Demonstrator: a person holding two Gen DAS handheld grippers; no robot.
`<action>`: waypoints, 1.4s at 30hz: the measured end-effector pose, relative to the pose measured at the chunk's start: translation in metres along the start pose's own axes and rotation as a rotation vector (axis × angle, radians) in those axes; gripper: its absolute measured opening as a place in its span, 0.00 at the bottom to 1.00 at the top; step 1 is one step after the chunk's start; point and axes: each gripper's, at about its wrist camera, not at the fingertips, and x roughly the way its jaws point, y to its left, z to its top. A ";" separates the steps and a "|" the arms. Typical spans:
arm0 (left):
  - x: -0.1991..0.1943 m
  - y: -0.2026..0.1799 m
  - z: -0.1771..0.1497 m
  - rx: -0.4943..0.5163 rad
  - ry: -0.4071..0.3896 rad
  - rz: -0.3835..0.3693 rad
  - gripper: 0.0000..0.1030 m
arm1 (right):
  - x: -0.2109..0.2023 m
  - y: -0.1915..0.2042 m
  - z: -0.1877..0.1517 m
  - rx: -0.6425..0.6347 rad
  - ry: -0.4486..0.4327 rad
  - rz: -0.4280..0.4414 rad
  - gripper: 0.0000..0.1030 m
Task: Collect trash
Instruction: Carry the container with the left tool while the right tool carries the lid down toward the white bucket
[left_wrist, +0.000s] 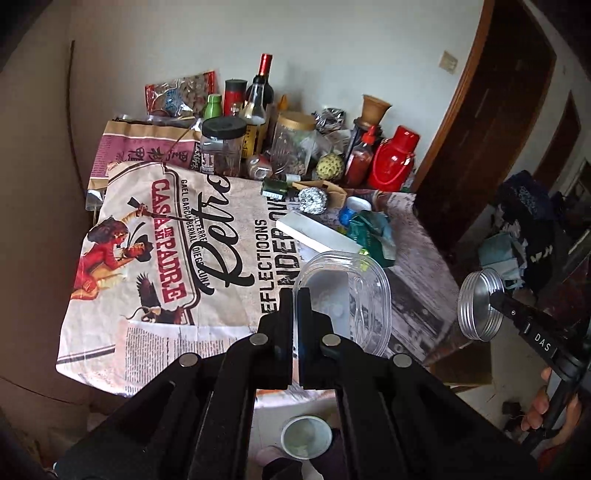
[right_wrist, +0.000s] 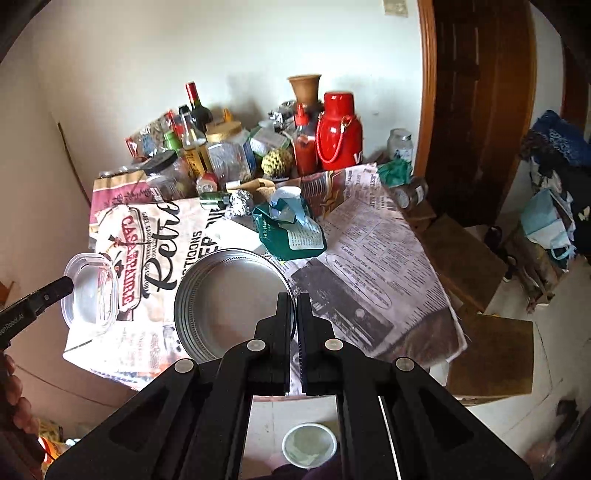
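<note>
The room was a cluttered corner with white walls and a dark wooden door frame (right_wrist: 480, 110) at the right. A table (left_wrist: 424, 258) stood against the wall under printed newspaper-pattern cloths, its far edge crowded with bottles, jars and a red flask (right_wrist: 338, 129).

Still on the table, and so apparently still to collect: a crumpled green packet (right_wrist: 291, 229) with paper scraps near the middle, a flat white box (left_wrist: 317, 230) beside it, a foil ball (left_wrist: 312, 199) just beyond, and a green wad (right_wrist: 395, 171) at the far right. Which of the jars counted as trash could not be told.

2 items were in hand and clear of the surface. The left gripper (left_wrist: 294, 295) was pinching the rim of a clear plastic container (left_wrist: 347, 295), held over the table's near edge. The right gripper (right_wrist: 294, 301) was pinching the rim of a round metal lid (right_wrist: 229, 295), likewise lifted at the near side.

A white cup-like bin (right_wrist: 309, 445) showed on the floor below both tools. Neither item had been dropped yet.

Judgement: the task was at an early-to-middle stage, 2 pieces picked, none seen deposited, at least 4 remaining.
</note>
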 end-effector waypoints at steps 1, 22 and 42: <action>-0.007 -0.002 -0.003 0.003 -0.010 -0.005 0.00 | -0.006 0.000 -0.002 -0.001 -0.008 0.000 0.03; -0.105 -0.110 -0.094 -0.027 -0.104 0.009 0.00 | -0.114 -0.058 -0.062 -0.137 -0.106 0.088 0.03; -0.058 -0.140 -0.217 -0.092 0.123 0.060 0.00 | -0.044 -0.086 -0.159 -0.176 0.172 0.120 0.03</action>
